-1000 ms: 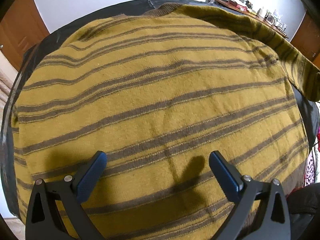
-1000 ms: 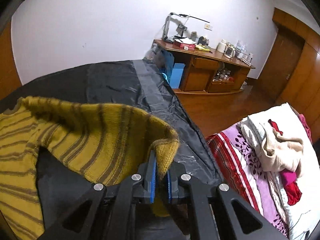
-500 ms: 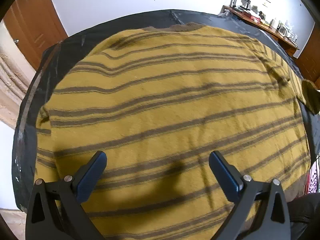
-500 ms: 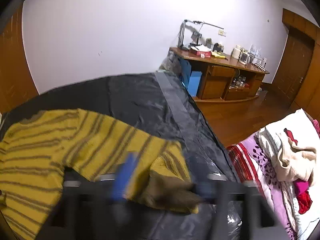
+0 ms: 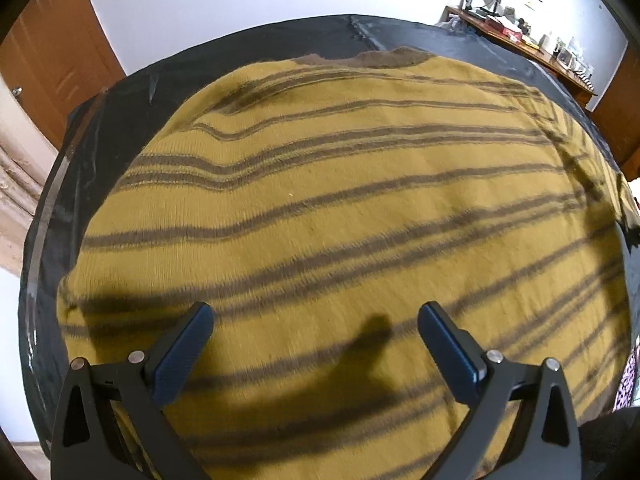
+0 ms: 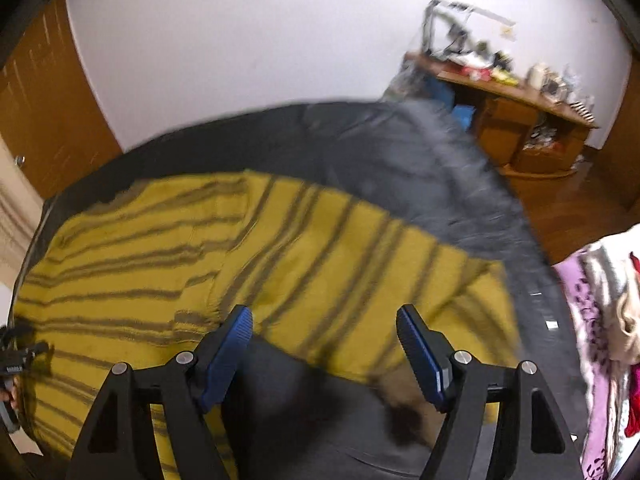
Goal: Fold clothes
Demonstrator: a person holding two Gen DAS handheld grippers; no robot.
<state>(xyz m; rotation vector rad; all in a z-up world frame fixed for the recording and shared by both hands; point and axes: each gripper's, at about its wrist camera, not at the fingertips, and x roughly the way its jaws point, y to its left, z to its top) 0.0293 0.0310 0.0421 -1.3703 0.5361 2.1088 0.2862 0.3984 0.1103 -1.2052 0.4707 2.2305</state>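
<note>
A mustard sweater (image 5: 320, 200) with brown stripes lies spread flat on a black sheet (image 5: 100, 128). Its brown collar (image 5: 384, 58) points to the far edge. My left gripper (image 5: 316, 312) hovers open above the lower body of the sweater, with nothing between its fingers. In the right wrist view the sweater's sleeve (image 6: 340, 248) lies stretched out to the right across the black sheet (image 6: 380, 152). Its brown cuff (image 6: 400, 412) rests low between the fingers. My right gripper (image 6: 324, 312) stands open above the sleeve and holds nothing. The picture is blurred.
A wooden desk (image 6: 520, 120) with clutter stands at the far right wall. A heap of clothes on patterned bedding (image 6: 600, 312) lies just right of the sheet. A wooden door (image 5: 52, 68) stands at the far left. Wooden floor (image 6: 568, 216) shows beyond the sheet's right edge.
My right gripper has opened and let go of the sleeve cuff, and the sleeve has dropped flat onto the sheet. Both views have shifted, with more black sheet showing at the sweater's left.
</note>
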